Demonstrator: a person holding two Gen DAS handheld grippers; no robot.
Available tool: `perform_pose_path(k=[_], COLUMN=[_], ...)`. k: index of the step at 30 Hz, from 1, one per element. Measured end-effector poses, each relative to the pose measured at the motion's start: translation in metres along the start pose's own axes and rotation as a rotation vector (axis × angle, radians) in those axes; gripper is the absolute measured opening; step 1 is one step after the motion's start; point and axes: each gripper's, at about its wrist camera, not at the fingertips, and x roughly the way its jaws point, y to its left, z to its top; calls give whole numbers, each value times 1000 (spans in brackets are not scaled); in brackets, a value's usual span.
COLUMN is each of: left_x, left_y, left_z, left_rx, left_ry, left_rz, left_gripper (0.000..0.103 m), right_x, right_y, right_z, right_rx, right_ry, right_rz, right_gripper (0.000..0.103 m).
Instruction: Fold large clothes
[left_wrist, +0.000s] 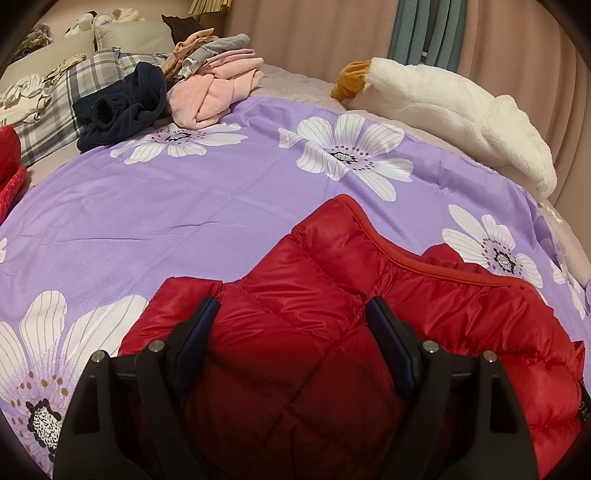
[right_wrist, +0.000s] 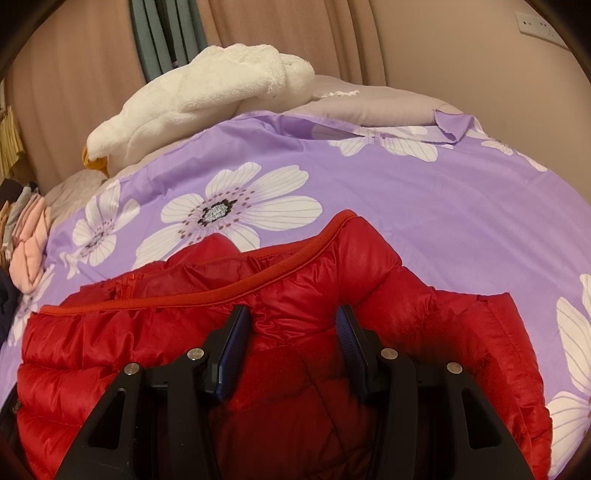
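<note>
A red quilted puffer jacket (left_wrist: 325, 258) lies on the purple floral sheet (left_wrist: 184, 206), collar edge toward the far side. In the left wrist view my left gripper (left_wrist: 293, 310) stands wide, with a thick puffy fold of the jacket filling the gap and touching both pads. In the right wrist view the same jacket (right_wrist: 369, 266) bunches and puckers between the narrower fingers of my right gripper (right_wrist: 293, 317), just below the collar trim. Both grippers are shut on the jacket near its shoulders. The lower part of the jacket is hidden under the grippers.
A white fleece garment (left_wrist: 461, 110) lies at the far edge of the bed. At the back left are pink clothes (left_wrist: 218, 92), a navy garment (left_wrist: 122, 107) and a plaid pillow (left_wrist: 74, 96). Another red item (left_wrist: 9, 162) shows at the left edge. Curtains (left_wrist: 332, 33) hang behind.
</note>
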Motion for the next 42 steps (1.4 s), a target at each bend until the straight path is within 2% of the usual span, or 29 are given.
perform_pose_path(k=[1, 3, 6, 9, 12, 13, 15, 17, 18, 19, 21, 23, 24, 26, 28, 31, 34, 36, 39, 42], left_x=[0, -14, -50, -84, -109, -113, -117, -119, -120, -121, -122, -115, -117, -128, -137, -146, -141, -144, -154, -162], left_y=[1, 15, 53, 80, 108, 121, 144, 166, 176, 183, 194, 200, 198, 191, 186, 186, 189, 190, 197, 199], left_z=[0, 4, 4, -1, -14, -20, -29, -40, -48, -54, -70, -85, -90, -95, -99, -100, -95, -92, -95, -99], left_rx=[-2, -35, -147, -113, -93, -122, -182, -245, -268, -279, -300, -354, -368, -357, -354, -413, -476, -504, -557, -594], left_ry=[3, 13, -41, -97, -155, -145, -95, -41, -15, 6, 53, 147, 157, 115, 115, 109, 174, 185, 216, 208], left_rz=[2, 19, -47, 37, 137, 163, 168, 146, 151, 155, 112, 7, -31, -52, -131, -198, -259, -298, -370, -433], left_gripper=[82, 76, 73, 62, 58, 57, 56, 56, 56, 56, 58, 60, 62, 65, 65, 67, 67, 67, 67, 75], right_x=[-1, -5, -30, -70, -107, -114, -118, -107, -99, -87, -77, -76, -75, -70, -68, -72, -84, -92, -97, -112], right_y=[0, 3, 6, 13, 29, 35, 48, 57, 61, 66, 75, 82, 81, 70, 64, 67, 73, 68, 51, 30], right_z=[0, 2, 3, 2, -6, -10, -26, -39, -45, -59, -76, -88, -87, -82, -80, -83, -85, -82, -78, -73], right_rx=[-3, -17, -31, -21, -40, -47, -56, -57, -66, -102, -196, -271, -270, -234, -214, -232, -293, -301, -262, -192], right_ry=[3, 19, 25, -24, -77, -91, -89, -24, 2, 12, -25, -72, -64, -36, -23, -27, -27, -34, -20, -16], right_rz=[-5, -12, 11, 84, 136, 128, 118, 141, 131, 82, 5, -42, -40, -2, 22, 17, -14, 9, 57, 81], right_gripper=[49, 49, 49, 49, 49, 49, 49, 49, 49, 49, 49, 49, 49, 49, 49, 49, 49, 52, 56, 56])
